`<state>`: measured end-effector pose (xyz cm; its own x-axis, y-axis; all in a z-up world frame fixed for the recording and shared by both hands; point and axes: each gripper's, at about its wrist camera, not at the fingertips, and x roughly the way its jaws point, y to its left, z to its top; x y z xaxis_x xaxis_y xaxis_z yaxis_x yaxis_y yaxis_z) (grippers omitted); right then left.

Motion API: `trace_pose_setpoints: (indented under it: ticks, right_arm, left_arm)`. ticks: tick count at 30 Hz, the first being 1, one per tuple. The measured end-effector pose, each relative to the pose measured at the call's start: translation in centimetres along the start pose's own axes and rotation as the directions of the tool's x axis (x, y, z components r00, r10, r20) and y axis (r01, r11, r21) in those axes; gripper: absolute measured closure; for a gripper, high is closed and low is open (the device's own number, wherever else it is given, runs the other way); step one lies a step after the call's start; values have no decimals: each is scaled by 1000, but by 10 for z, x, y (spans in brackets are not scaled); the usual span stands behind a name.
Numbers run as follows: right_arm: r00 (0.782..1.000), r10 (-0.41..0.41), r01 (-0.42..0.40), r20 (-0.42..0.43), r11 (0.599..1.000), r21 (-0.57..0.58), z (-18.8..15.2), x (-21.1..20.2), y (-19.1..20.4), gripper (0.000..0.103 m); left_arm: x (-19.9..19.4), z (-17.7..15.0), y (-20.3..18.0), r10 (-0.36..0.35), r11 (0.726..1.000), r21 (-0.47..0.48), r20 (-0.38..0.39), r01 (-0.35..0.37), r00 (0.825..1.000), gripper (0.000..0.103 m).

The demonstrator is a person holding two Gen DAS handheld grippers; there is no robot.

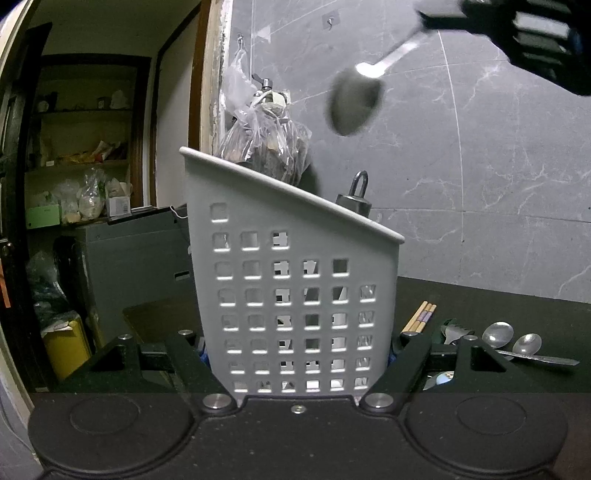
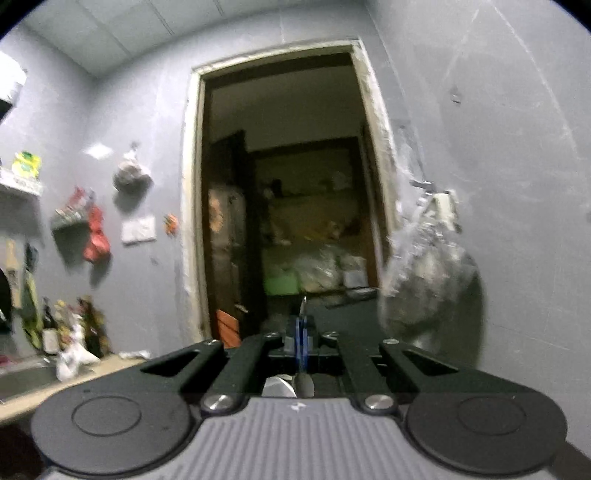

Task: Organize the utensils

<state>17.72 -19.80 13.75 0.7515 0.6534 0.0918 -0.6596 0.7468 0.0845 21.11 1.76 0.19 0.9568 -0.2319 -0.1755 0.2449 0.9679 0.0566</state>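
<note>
My left gripper (image 1: 299, 354) clamps the white slotted utensil holder (image 1: 291, 280) at frame centre. Upper right, my right gripper (image 1: 517, 29) pinches a steel spoon (image 1: 356, 99) by its handle, bowl hanging. I judge it light, rigid and slippery; mid-handle holds best. More spoons (image 1: 511, 341) lie lower right.

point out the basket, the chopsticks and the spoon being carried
basket (image 1: 295, 295), left wrist view, perforated front wall
chopsticks (image 1: 421, 317), left wrist view, middle of the bundle
spoon (image 1: 354, 105), left wrist view, the bowl
</note>
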Motion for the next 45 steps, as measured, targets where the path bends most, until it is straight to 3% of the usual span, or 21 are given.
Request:
trace_pose_setpoints:
  ticks: [8,15,24,41,44,45]
  right_arm:
    - [990,96,-97,-101,995,-4,-3,43,22,101]
    - [970,80,-87,-229,996,-20,-26,68,35,101]
    - [943,55,-76,-330,996,-54,-52,83,40,101]
    - [919,45,-75,-392,995,-61,-65,93,45,101]
    - [919,40,-70,-392,996,-62,-65,94,44,96]
    - [921,43,-73,-387,995,-62,-65,93,44,87]
  left_arm:
    - [0,0,0,-1,1000,-1,0,1,1000,27]
    - [1,0,0,-4,1000,-2,-1,4,1000,27]
    - [1,0,0,-4,1000,-3,-1,4,1000,27]
    - [3,1,-1,-7,1000,-7,-7,6,1000,27]
    - [4,0,-1,-7,1000,-10,-8,7,1000,27]
    - [5,1,-2,-8,1000,-10,-8,7,1000,27]
